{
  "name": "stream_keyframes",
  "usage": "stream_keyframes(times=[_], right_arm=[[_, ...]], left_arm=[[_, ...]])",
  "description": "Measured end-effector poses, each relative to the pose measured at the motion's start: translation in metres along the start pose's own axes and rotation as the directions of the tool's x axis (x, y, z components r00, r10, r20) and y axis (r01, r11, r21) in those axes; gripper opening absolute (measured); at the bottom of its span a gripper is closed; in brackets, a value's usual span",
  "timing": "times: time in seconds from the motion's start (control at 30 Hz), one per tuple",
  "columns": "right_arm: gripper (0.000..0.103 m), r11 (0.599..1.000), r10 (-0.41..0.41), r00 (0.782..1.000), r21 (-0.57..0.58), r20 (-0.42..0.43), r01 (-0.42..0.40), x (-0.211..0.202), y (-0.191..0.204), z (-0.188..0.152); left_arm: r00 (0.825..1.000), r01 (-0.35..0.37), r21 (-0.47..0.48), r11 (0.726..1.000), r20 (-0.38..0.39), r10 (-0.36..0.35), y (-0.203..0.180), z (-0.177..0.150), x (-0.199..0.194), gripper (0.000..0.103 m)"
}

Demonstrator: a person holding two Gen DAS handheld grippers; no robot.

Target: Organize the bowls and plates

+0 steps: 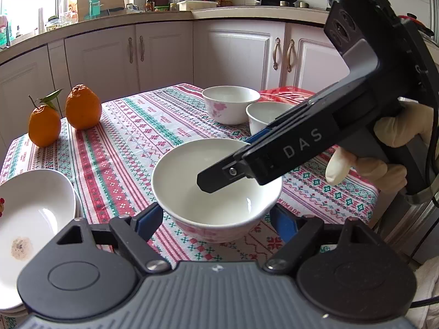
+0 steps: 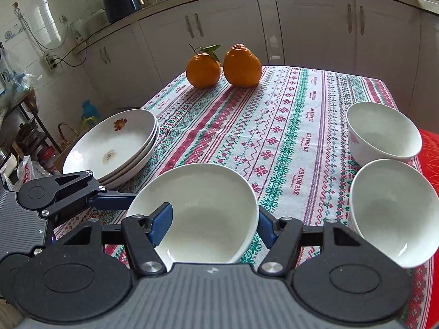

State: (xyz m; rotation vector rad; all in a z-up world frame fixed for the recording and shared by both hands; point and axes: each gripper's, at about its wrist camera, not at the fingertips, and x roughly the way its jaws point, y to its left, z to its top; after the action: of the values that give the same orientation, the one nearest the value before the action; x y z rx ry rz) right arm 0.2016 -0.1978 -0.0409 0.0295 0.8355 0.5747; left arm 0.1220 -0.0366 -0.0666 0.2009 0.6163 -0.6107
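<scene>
White kitchen cabinets (image 2: 315, 22) are standing behind a table covered with a patterned cloth (image 2: 288, 126).

The right gripper (image 2: 212, 226) is straddling the near wall of a white bowl (image 2: 208, 205): one blue finger (image 2: 162, 226) is sitting inside the bowl and the other is sitting outside its rim, with the jaws spread fairly wide and not pinching the wall. In the left wrist view, that gripper's black finger (image 1: 219, 176) is reaching down into the bowl (image 1: 216, 189).

The left gripper (image 1: 216, 218) is gaping wide, its blue pads lying on either side of the same bowl just beside its outer wall; contact cannot be told.

Two more bowls (image 2: 384, 134) (image 2: 395, 211) are sitting near each other on the right side of the cloth, well apart from the held-over bowl. A stack of plates (image 2: 115, 145) is resting at the left edge of the table, the top one carrying a small stain. Two oranges (image 2: 223, 65), one with leaves, are standing side by side at the far end.
</scene>
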Motion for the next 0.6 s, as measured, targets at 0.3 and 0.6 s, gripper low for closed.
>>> stream_keyframes(times=[0.3,0.6], right_arm=[[0.07,1.0,0.002,1.0,0.001,-0.01,-0.002,0.0071,-0.0015,0.0029],[0.073,1.0,0.002,1.0,0.009,-0.006,-0.002,0.0085,-0.0037,0.0031]], left_arm=[[1.0,0.003,-0.01,1.0,-0.012,-0.003,0.0049,-0.0014,0.0042,0.085],[1.0,0.005,-0.006,1.0,-0.011,-0.005,0.0045,0.0008,0.0071,0.085]])
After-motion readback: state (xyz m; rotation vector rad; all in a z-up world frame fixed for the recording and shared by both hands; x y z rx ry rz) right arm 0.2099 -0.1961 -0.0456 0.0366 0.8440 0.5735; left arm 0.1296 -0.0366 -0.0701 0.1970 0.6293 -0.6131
